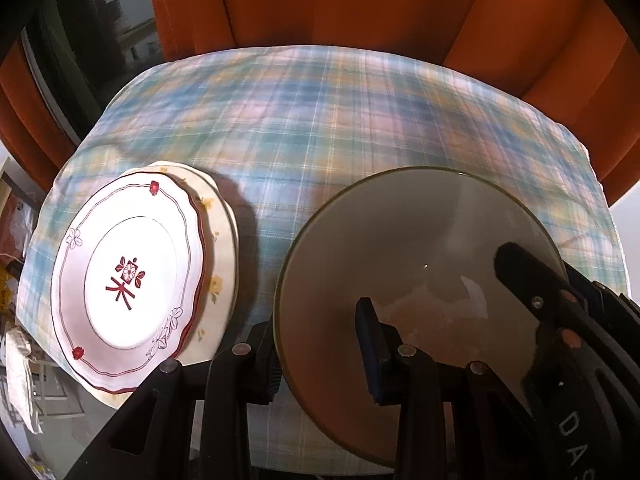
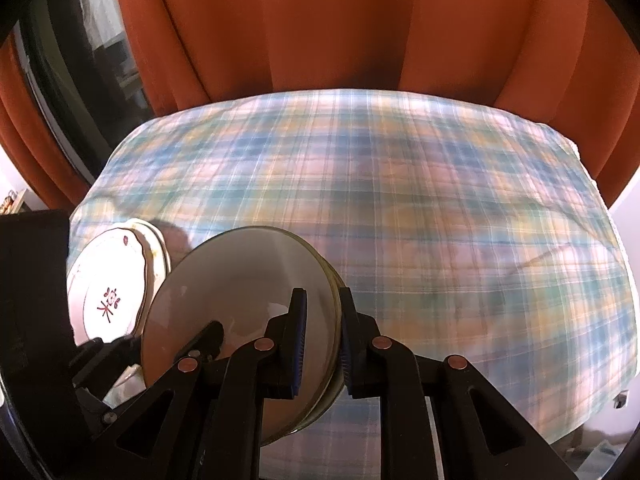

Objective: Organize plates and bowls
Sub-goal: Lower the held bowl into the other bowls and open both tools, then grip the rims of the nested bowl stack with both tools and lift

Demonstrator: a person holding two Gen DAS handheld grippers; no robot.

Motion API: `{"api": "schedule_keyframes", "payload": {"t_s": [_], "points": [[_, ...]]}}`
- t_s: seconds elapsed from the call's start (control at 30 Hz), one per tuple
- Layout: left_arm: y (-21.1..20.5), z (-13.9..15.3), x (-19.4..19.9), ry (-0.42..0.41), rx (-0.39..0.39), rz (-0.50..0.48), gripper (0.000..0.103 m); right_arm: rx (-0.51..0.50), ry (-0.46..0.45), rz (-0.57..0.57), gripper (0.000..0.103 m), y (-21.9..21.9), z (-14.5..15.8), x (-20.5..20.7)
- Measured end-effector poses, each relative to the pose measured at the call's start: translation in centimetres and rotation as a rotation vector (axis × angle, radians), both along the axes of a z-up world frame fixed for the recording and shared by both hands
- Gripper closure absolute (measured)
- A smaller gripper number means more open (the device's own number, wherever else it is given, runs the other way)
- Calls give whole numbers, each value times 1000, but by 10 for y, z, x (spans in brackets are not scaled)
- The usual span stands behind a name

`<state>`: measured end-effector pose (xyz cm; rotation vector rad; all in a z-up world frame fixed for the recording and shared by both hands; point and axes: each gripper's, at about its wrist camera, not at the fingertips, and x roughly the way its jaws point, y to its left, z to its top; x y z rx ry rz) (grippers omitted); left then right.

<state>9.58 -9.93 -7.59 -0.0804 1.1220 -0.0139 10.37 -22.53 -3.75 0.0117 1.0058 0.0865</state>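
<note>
Both jaws grip the same grey-beige plate (image 1: 400, 272), one from each side. On the right gripper (image 2: 322, 344), they are closed onto the plate's right rim: the left finger lies across the upper face and the right finger sits outside the edge, with the blue pads (image 2: 299, 336) pressed to it. On the left gripper (image 1: 320, 356), they straddle the plate's near-left rim, one finger over the face and the other outside and below the edge; they look closed on it, though the contact underneath is hidden.

This plate is tilted, its face turned toward the cameras, over the near part of the surface. In the right wrist view a second rim shows just beneath its right edge, so it may be a stack of two; I cannot tell for sure.

Just left of it lies a white plate with red trim and a red flower motif (image 1: 128, 276), resting on a cream plate with small yellow flowers (image 1: 218, 264), both near the left edge of the surface. They appear to lie apart from the held plate.

A blue, green and pink plaid tablecloth (image 1: 360, 120) covers the surface. Orange curtains (image 1: 360, 4) hang behind its far edge, with a dark window (image 1: 100, 32) at far left.
</note>
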Motion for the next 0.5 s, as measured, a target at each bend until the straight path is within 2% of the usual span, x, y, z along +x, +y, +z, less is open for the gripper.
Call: {"api": "schedule_keyframes", "payload": {"t_s": [0.07,0.13,0.2,0.23,0.27,0.5], "points": [[-1,3,-1,-11,-1,-16,69,3,-2,-8,79,0,0,0],[0,4,-1,-23,-14,-37,66,12,-2,-20,71,0,1,-1],[3,5,-1,-31,-26,-57,59,15,-6,-31,62,2,2,-2],[4,6,-1,-35,-30,-69,49,9,-7,-39,55,3,2,-2],[5,7,0,-39,-34,-80,45,-2,-5,-55,52,5,3,-2],[17,11,14,-42,-103,-191,35,-33,7,-145,41,11,8,2]]}}
